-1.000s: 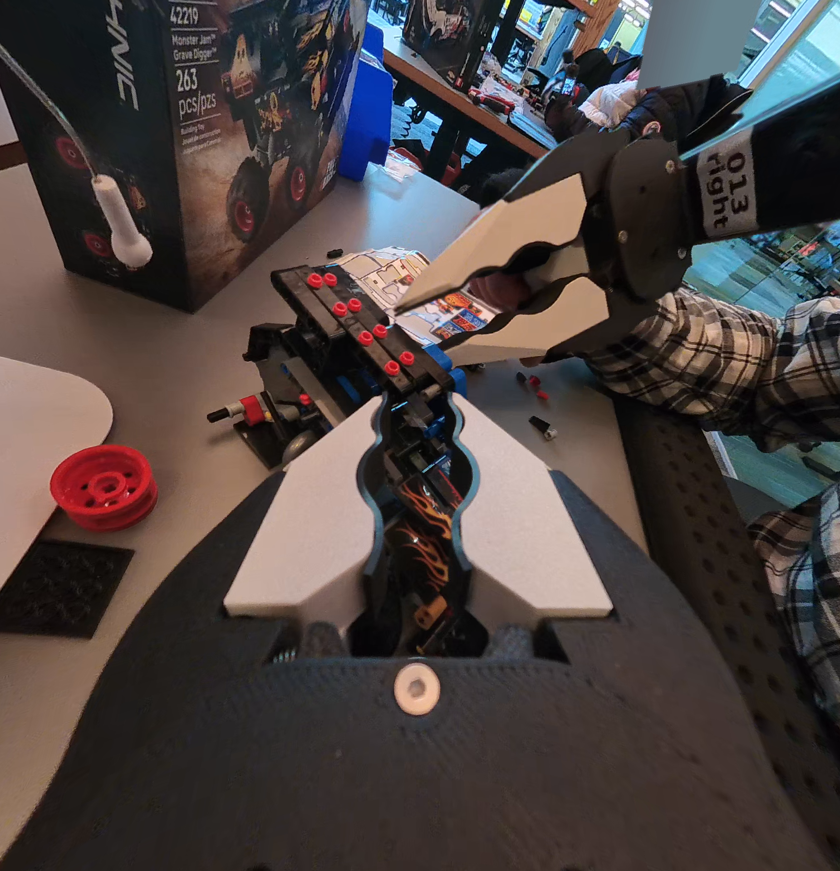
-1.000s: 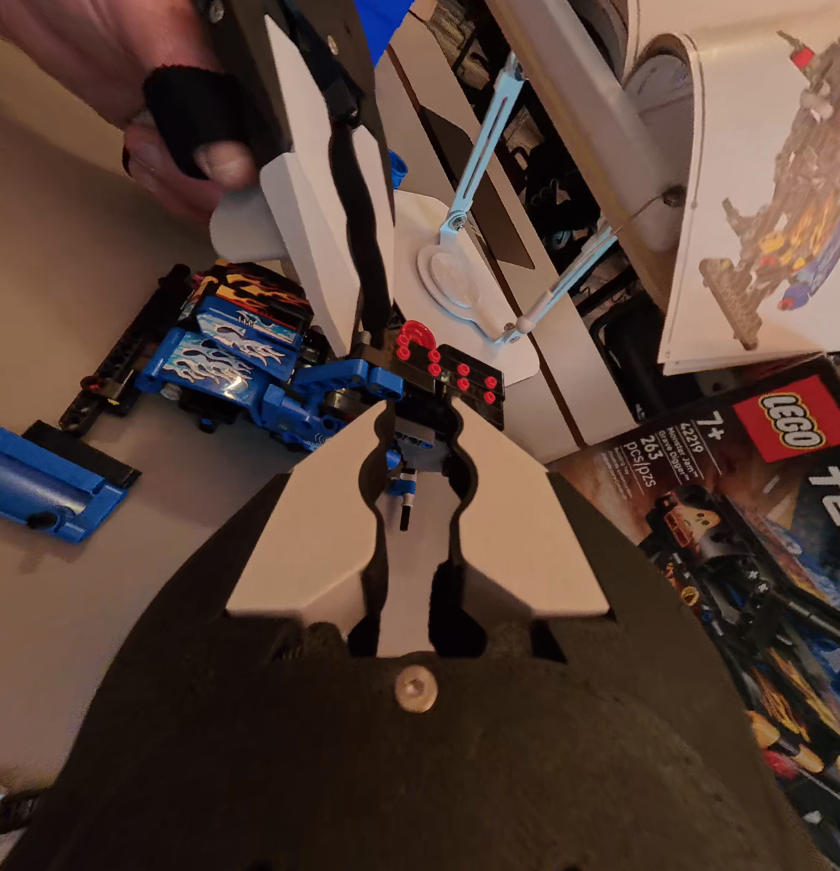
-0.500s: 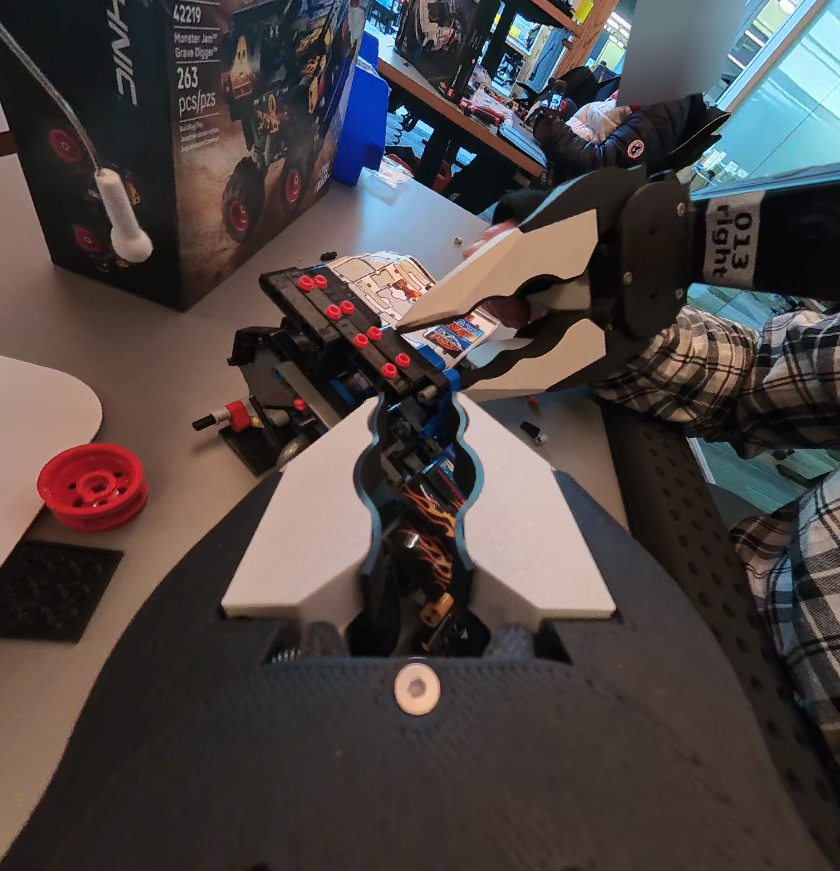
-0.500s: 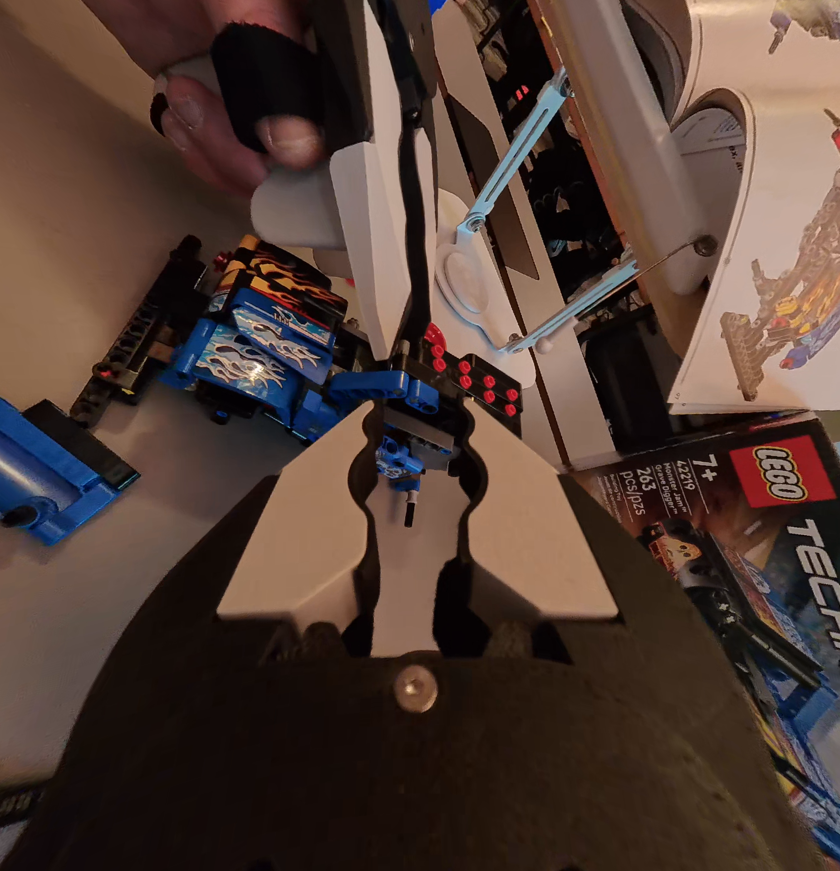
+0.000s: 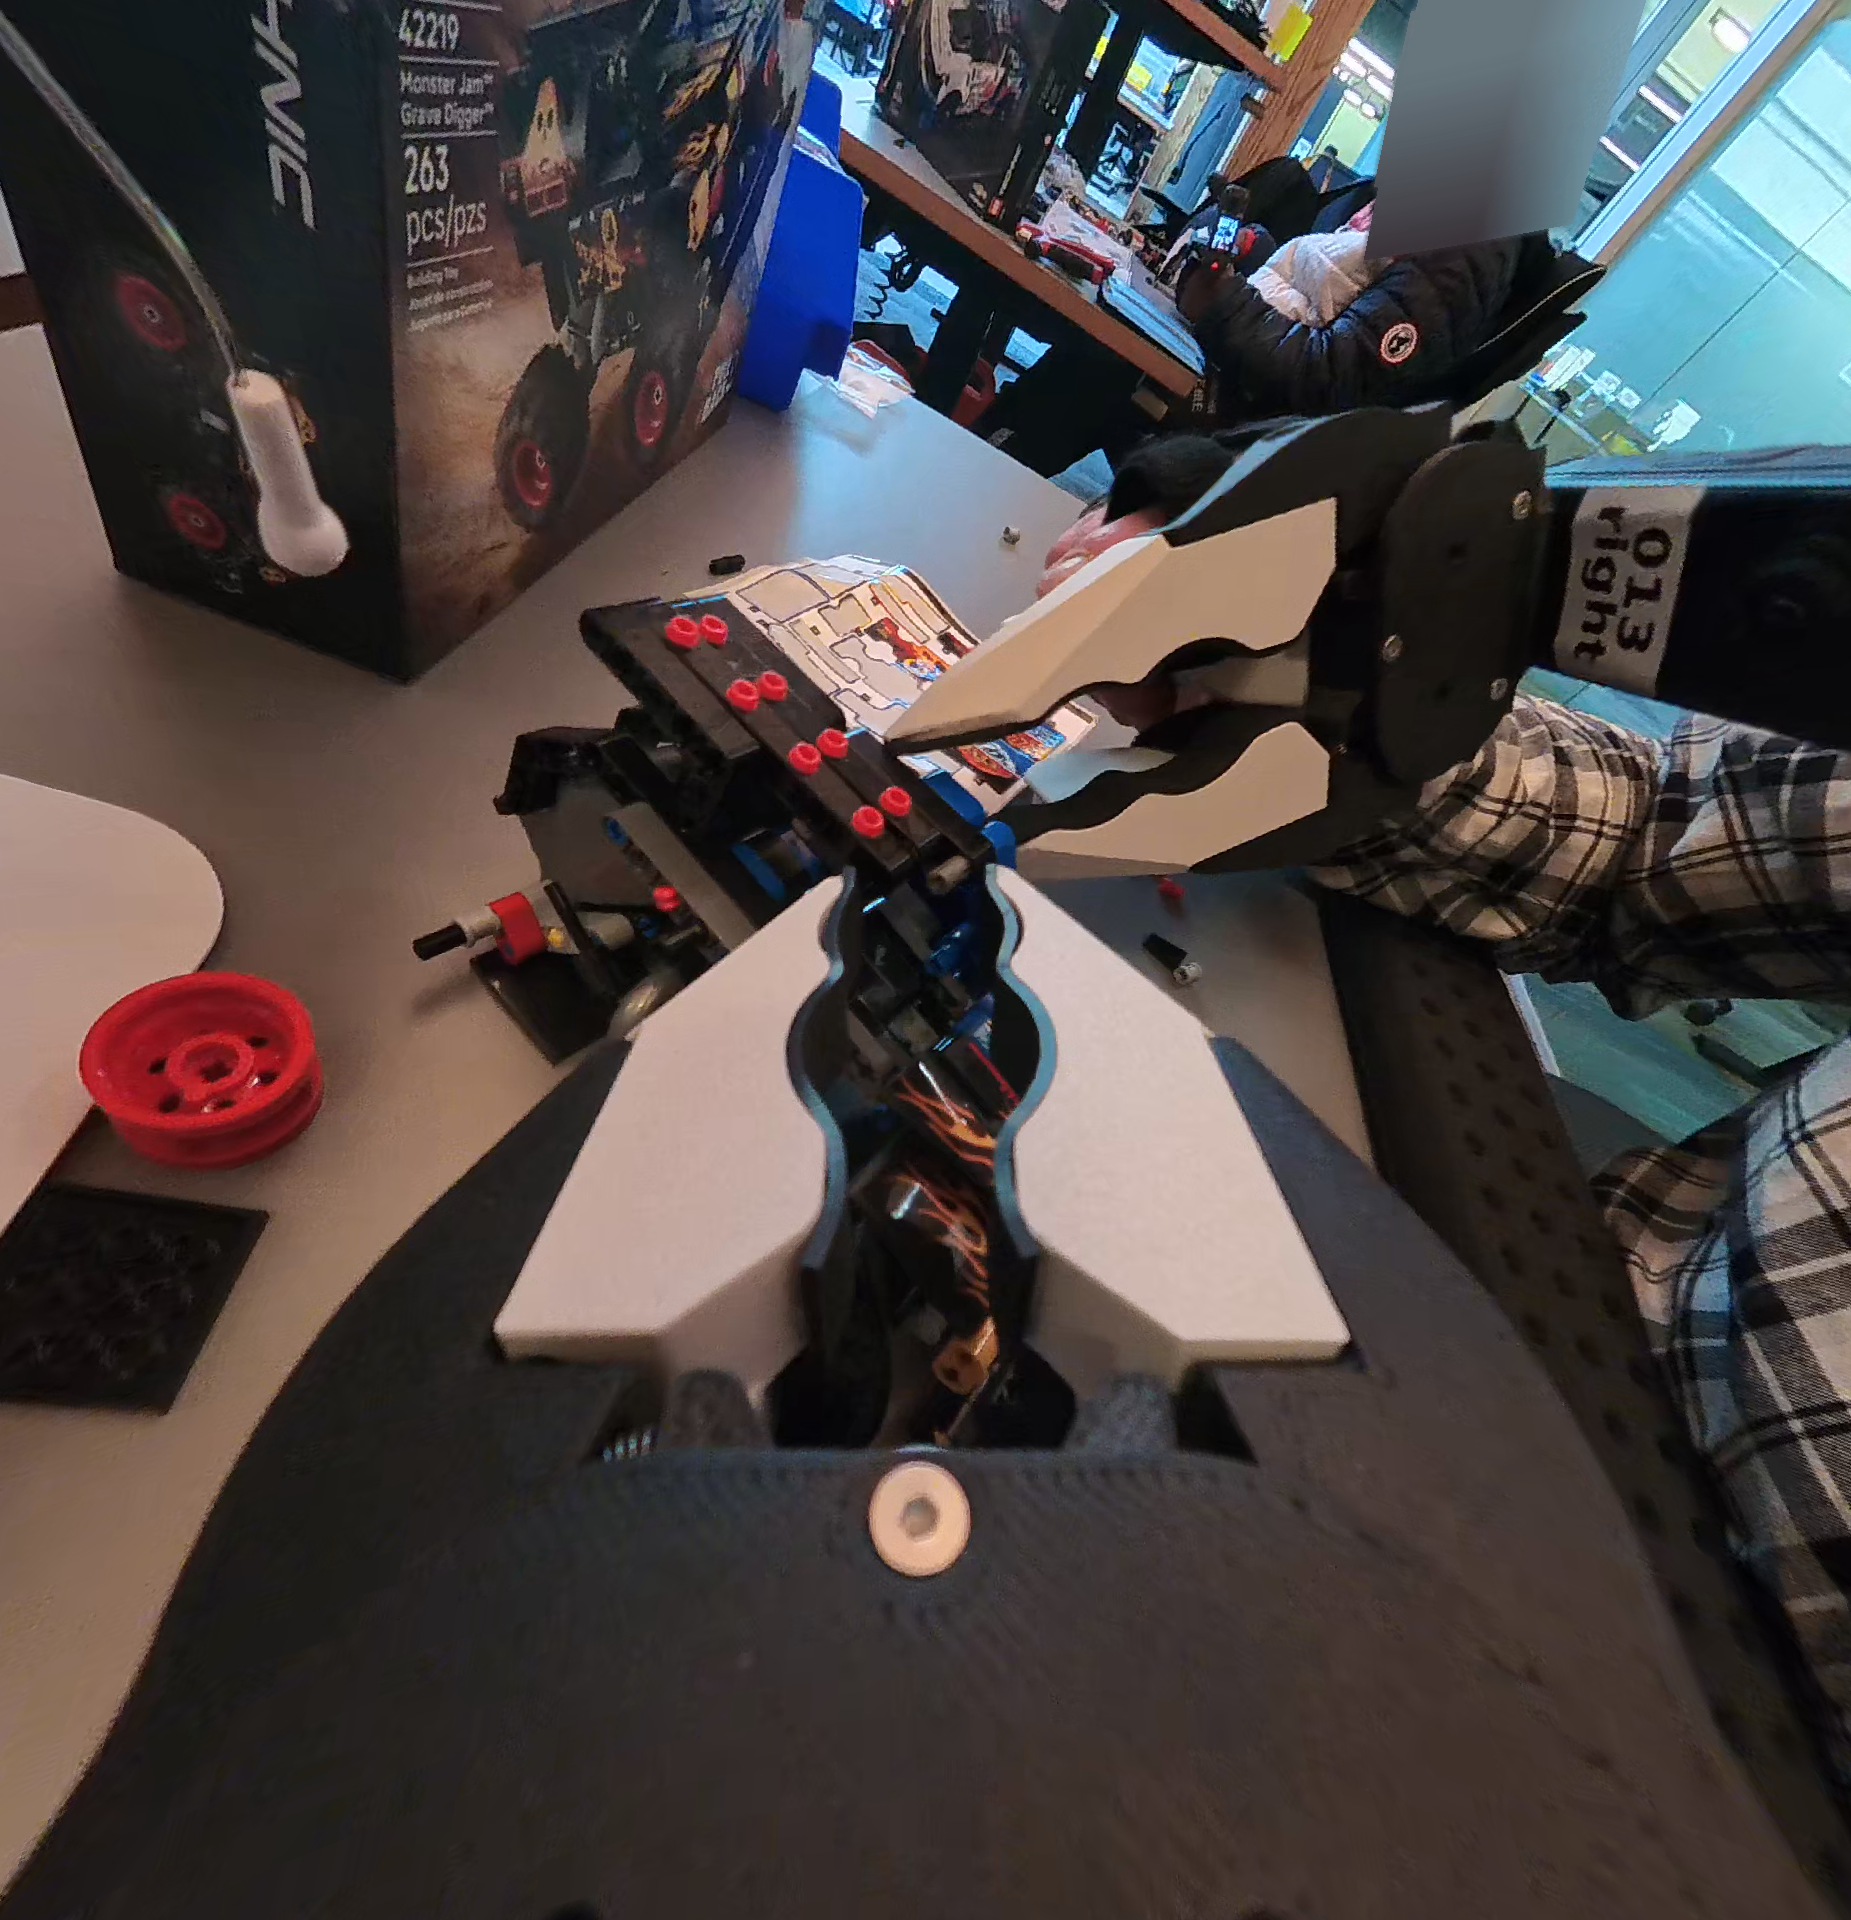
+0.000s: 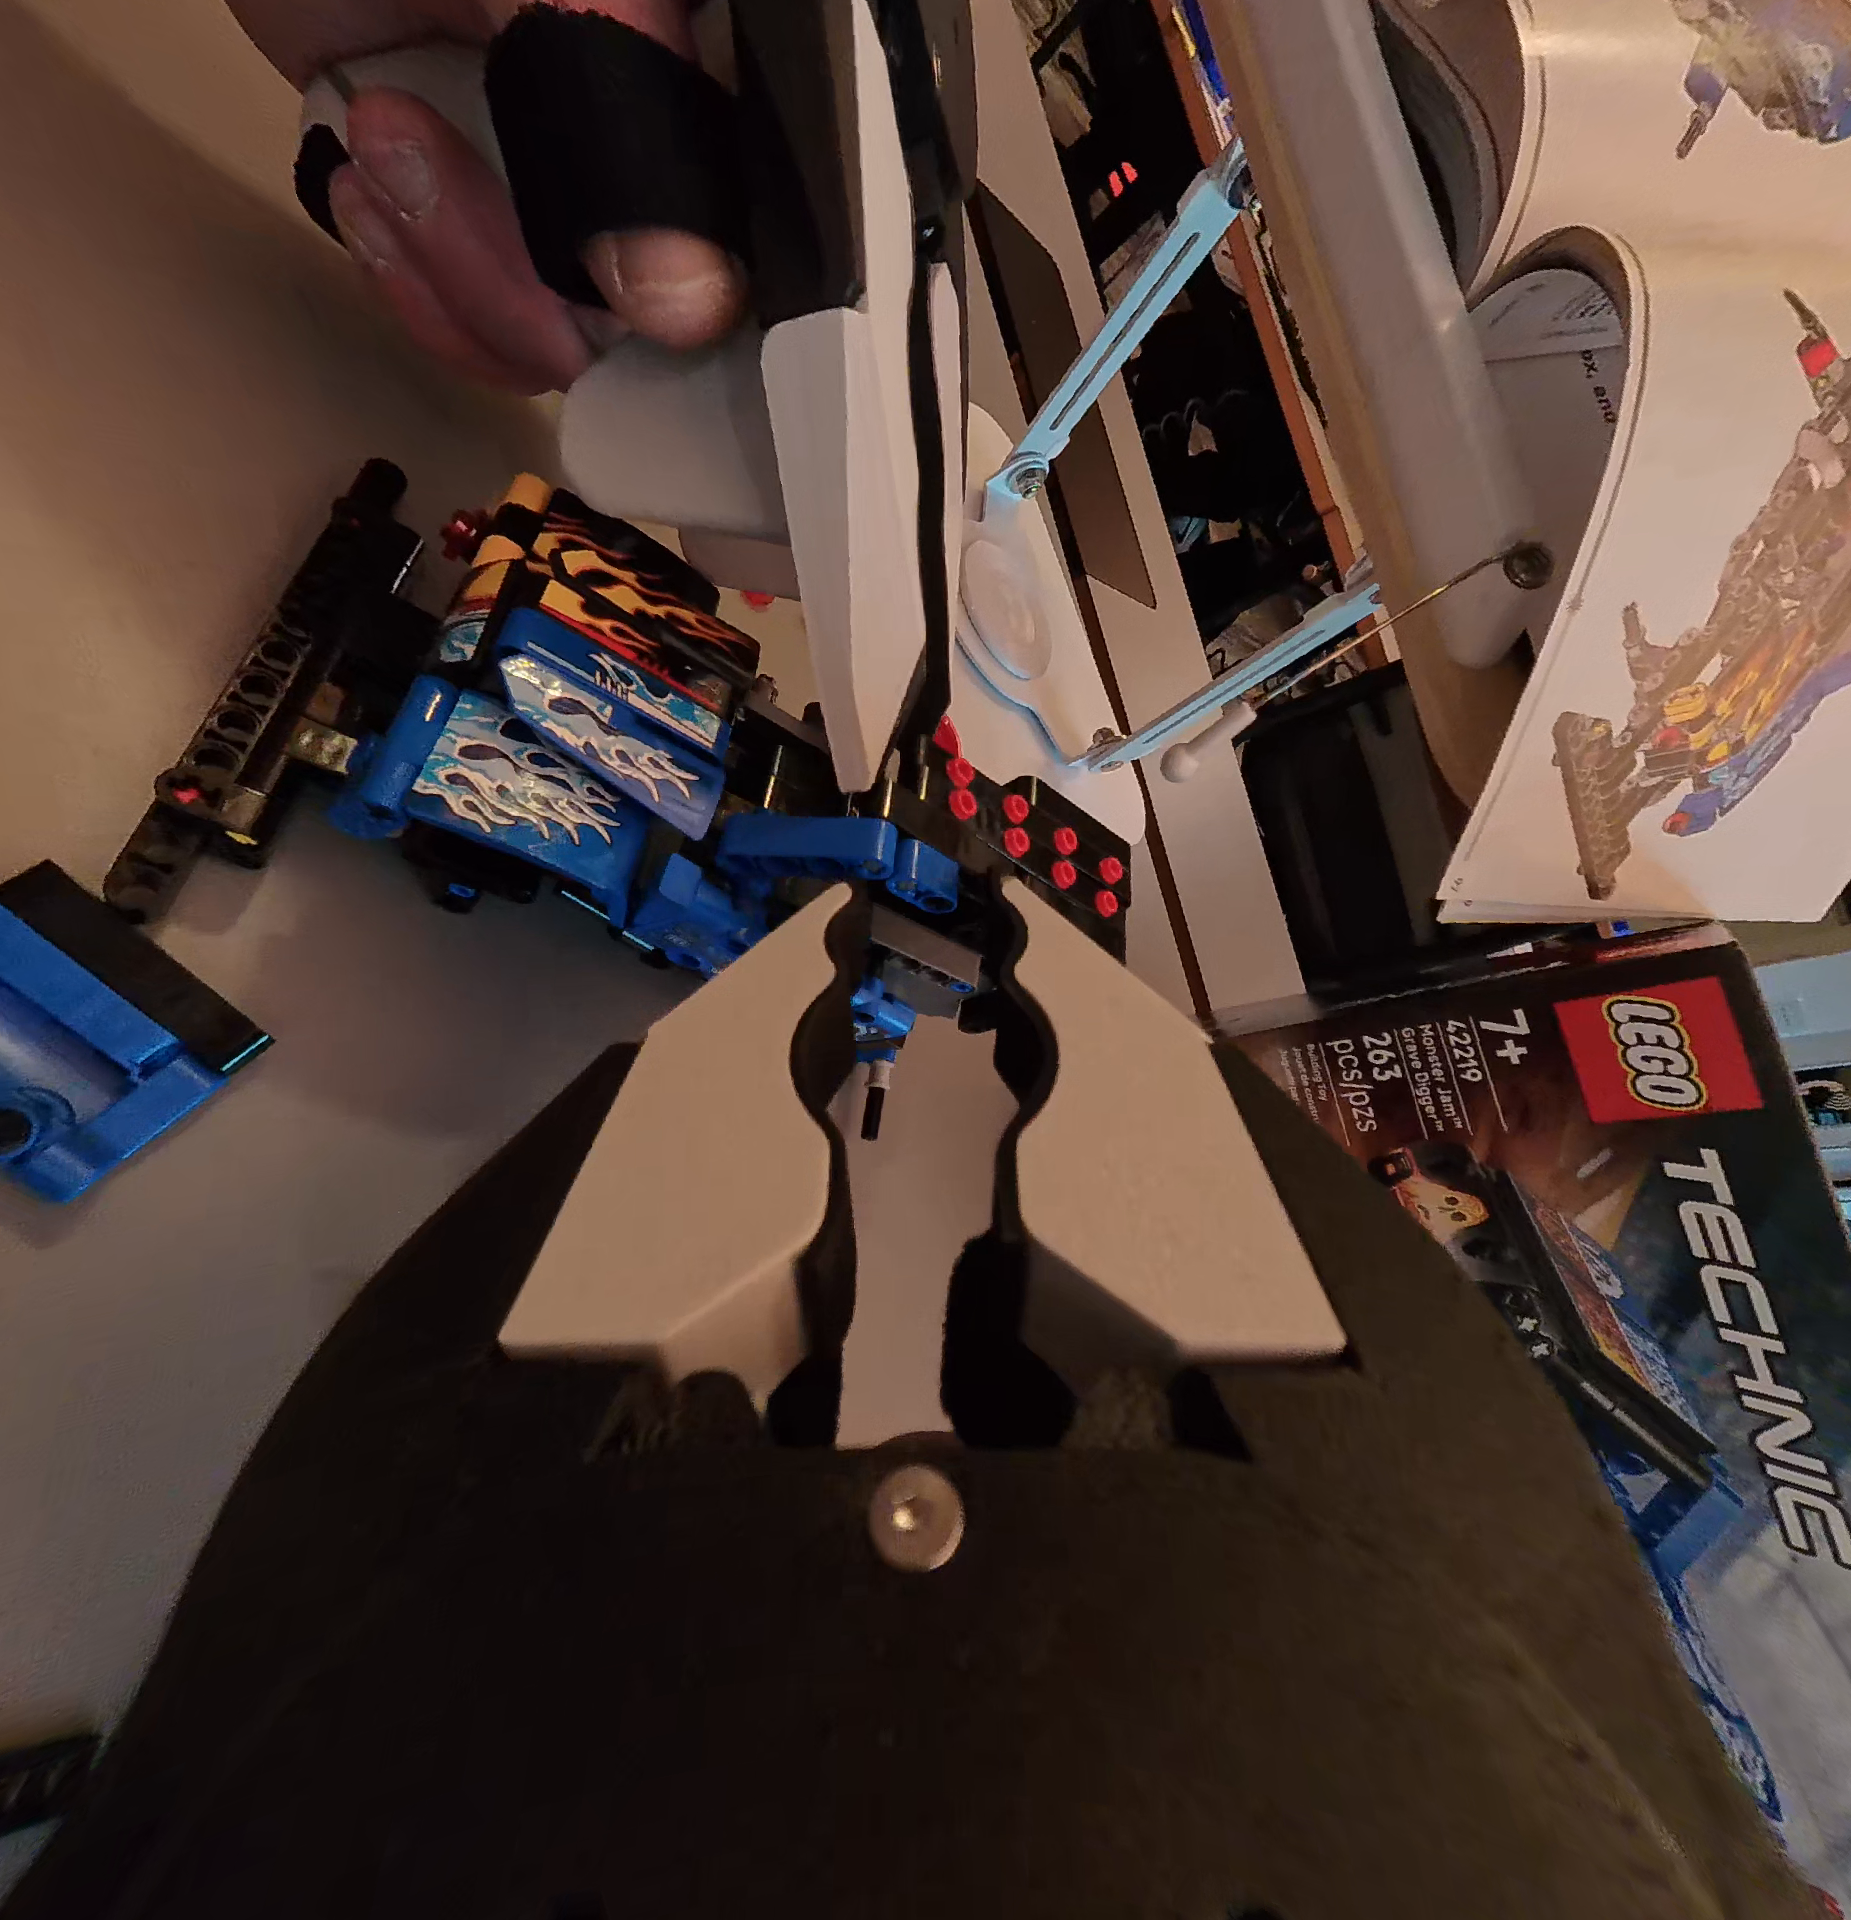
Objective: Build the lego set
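The lego truck model point(image 5: 786, 727) is black and blue, with red pins on a black beam and flame panels. My left gripper point(image 5: 921, 904) is shut on its body, and a flame panel point(image 5: 942, 1143) shows between the jaws. My right gripper point(image 5: 952, 795) comes in from the right and clamps the beam's near end, upper tip by the red pins, lower tip by a blue part. In the right wrist view the right gripper point(image 6: 916, 914) straddles a grey and blue part of the model point(image 6: 578, 727), and the left gripper point(image 6: 900, 769) reaches down from above.
A red wheel point(image 5: 202, 1070) and a black mat point(image 5: 100, 1288) lie to the left. The set's box point(image 5: 381, 312) stands behind. A sticker sheet point(image 5: 859, 634) and small pins point(image 5: 1170, 951) lie beyond the model. A blue part point(image 6: 59, 1060) and an instruction booklet point(image 6: 1731, 520) show in the right wrist view. My two grippers' fingertips are within a few centimetres of each other.
Both grippers keep their hold on the model. The right gripper has swung and tilted with it, so the box and booklet have shifted in its view.
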Motion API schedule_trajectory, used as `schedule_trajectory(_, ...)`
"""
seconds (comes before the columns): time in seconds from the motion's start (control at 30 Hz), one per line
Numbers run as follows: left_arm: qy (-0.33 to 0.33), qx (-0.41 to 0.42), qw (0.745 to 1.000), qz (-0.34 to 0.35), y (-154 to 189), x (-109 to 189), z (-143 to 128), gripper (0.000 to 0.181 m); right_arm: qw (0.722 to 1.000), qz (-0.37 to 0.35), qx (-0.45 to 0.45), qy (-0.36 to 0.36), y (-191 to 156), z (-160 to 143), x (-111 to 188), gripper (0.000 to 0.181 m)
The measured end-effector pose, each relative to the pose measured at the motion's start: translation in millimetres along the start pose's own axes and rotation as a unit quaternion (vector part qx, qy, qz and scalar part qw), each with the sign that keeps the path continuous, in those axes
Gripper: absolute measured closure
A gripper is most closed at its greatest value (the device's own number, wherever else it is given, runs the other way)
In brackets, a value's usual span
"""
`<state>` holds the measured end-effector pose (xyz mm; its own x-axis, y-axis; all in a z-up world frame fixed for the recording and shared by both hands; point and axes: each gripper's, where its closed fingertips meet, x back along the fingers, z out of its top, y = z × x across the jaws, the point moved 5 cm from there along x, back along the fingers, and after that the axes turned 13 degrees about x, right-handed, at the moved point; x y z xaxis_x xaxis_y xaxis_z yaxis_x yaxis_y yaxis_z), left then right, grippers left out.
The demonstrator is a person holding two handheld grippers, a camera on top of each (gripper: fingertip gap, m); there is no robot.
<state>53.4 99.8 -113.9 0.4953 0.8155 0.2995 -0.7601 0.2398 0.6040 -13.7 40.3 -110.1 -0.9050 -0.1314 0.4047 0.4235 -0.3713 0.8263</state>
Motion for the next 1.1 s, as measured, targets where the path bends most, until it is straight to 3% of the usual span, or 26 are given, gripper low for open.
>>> schedule_trajectory(1.1,-0.020,-0.057,0.998,0.035,2.9,2.6,-0.2,0.163,1.000,-0.004,0.012,-0.006,-0.1,2.1,-1.1,0.164)
